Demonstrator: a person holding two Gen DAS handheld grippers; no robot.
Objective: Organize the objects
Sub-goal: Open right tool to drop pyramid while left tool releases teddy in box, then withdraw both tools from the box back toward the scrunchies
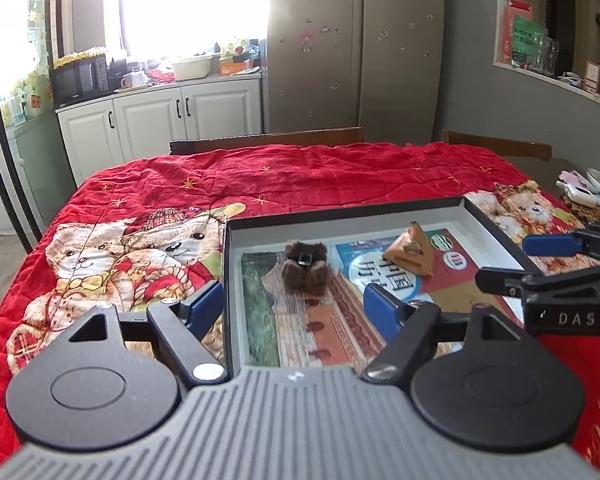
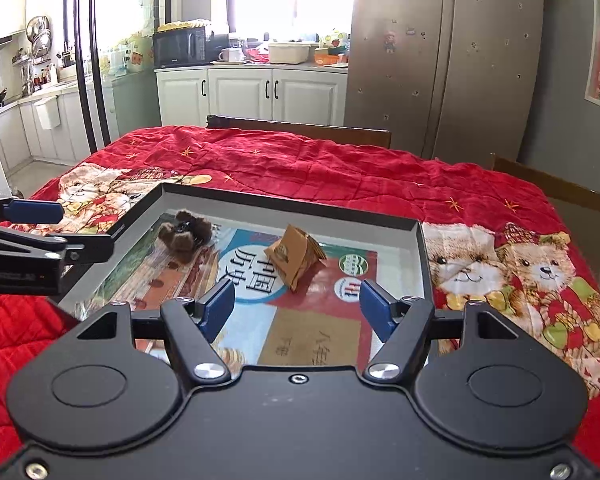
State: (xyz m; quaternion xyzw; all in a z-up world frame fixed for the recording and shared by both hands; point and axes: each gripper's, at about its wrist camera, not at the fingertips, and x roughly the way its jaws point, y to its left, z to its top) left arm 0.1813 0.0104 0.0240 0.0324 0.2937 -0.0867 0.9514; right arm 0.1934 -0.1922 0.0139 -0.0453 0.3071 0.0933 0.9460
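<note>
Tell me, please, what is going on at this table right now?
A person holds a two-finger gripper in each hand over a shallow box on a red quilt. The left gripper and the right gripper are both open and hold nothing. Inside the box, on top of a book, sit a small brown teddy bear and a tan triangular packet, well apart from each other. Neither gripper touches them.
</note>
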